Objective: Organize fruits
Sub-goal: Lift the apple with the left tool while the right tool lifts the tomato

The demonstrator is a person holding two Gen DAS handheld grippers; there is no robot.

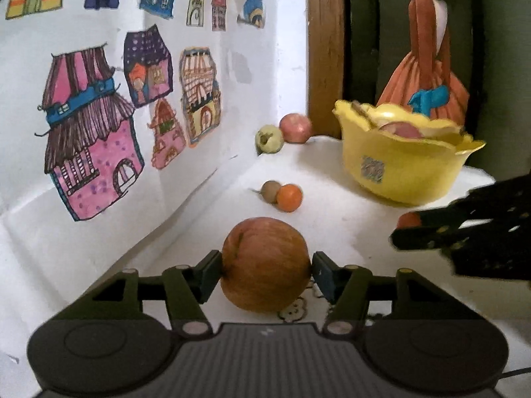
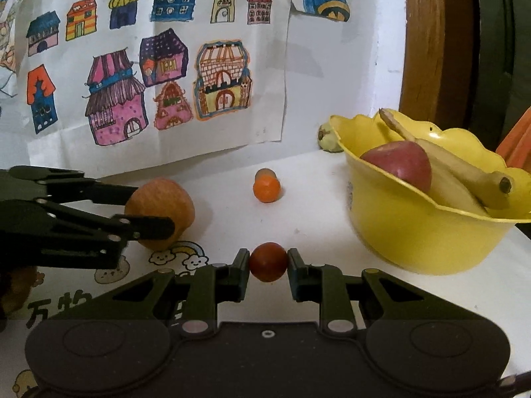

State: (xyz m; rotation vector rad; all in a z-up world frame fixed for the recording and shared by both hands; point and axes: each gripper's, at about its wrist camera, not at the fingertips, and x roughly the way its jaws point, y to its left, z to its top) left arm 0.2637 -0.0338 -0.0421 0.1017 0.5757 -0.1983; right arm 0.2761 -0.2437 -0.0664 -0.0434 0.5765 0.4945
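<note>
We squeeze a big orange apple (image 1: 265, 265) in our left gripper (image 1: 265, 267), low over the white table (image 1: 348, 219). Our right gripper (image 2: 268, 263) pinches a small red fruit (image 2: 268, 261). The yellow bowl (image 2: 415, 232) beside it holds a red apple (image 2: 398, 165) and bananas (image 2: 464, 172).

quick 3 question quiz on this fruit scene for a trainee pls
1. True or false: the left gripper is shut on an apple.
2. What does the right gripper hold: A a banana, B a small red fruit, C nothing?
3. Name one fruit already in the yellow bowl.

Key: 1 true. 2 B. 3 the red apple or the banana.
</note>
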